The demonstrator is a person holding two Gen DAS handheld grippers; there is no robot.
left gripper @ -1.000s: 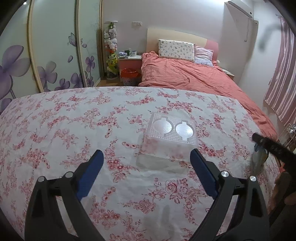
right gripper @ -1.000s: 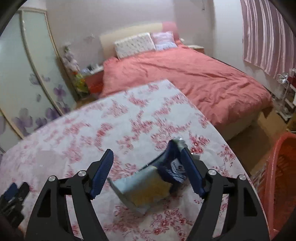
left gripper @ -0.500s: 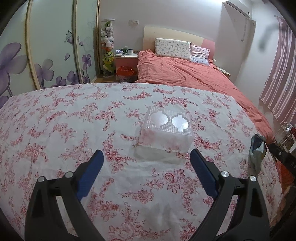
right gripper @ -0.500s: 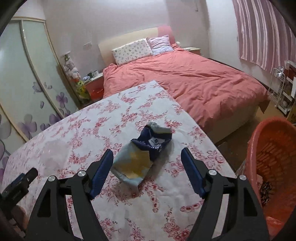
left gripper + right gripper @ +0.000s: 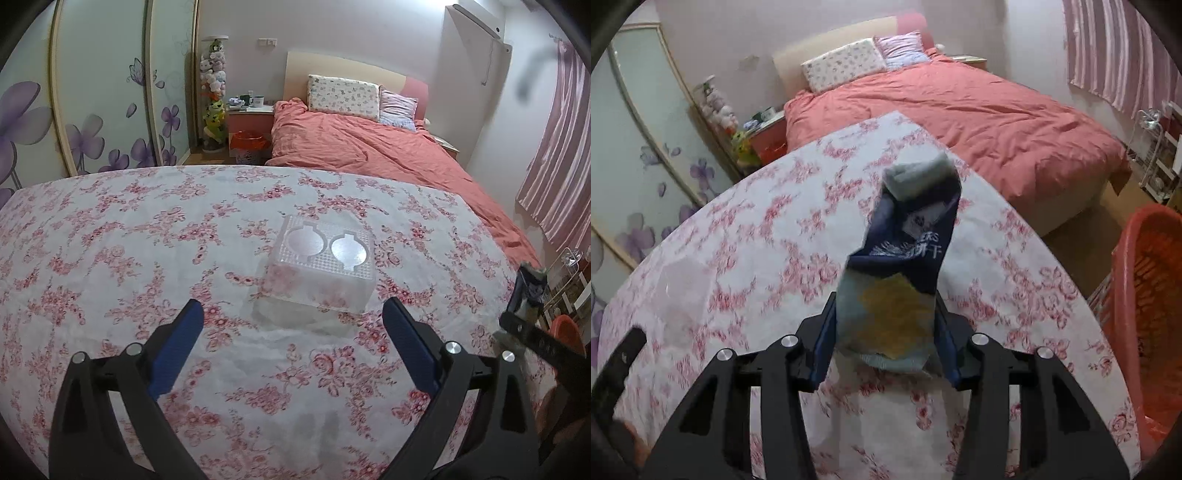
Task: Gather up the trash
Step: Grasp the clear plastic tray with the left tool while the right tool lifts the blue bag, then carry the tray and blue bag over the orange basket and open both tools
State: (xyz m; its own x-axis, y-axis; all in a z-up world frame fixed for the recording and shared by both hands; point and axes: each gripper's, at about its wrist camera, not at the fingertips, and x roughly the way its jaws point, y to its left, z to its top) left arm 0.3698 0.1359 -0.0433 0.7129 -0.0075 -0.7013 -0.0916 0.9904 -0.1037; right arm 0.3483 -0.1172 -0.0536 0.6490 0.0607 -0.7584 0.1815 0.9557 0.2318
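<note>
My right hand-held gripper (image 5: 884, 354) is clamped on the blue snack wrapper (image 5: 905, 273), lifted off the floral surface (image 5: 757, 236), orange basket (image 5: 1145, 295) just right. My left hand-held gripper (image 5: 291, 339) is spread wide, clear plastic tray (image 5: 321, 269) on the surface just ahead.

Dim, pinkish indoor light filled both views — brightest on the far wall (image 5: 369, 33). Fisheye bending curved the edges, corners went black, and the wrapper (image 5: 905, 266) looked blurred.
</note>
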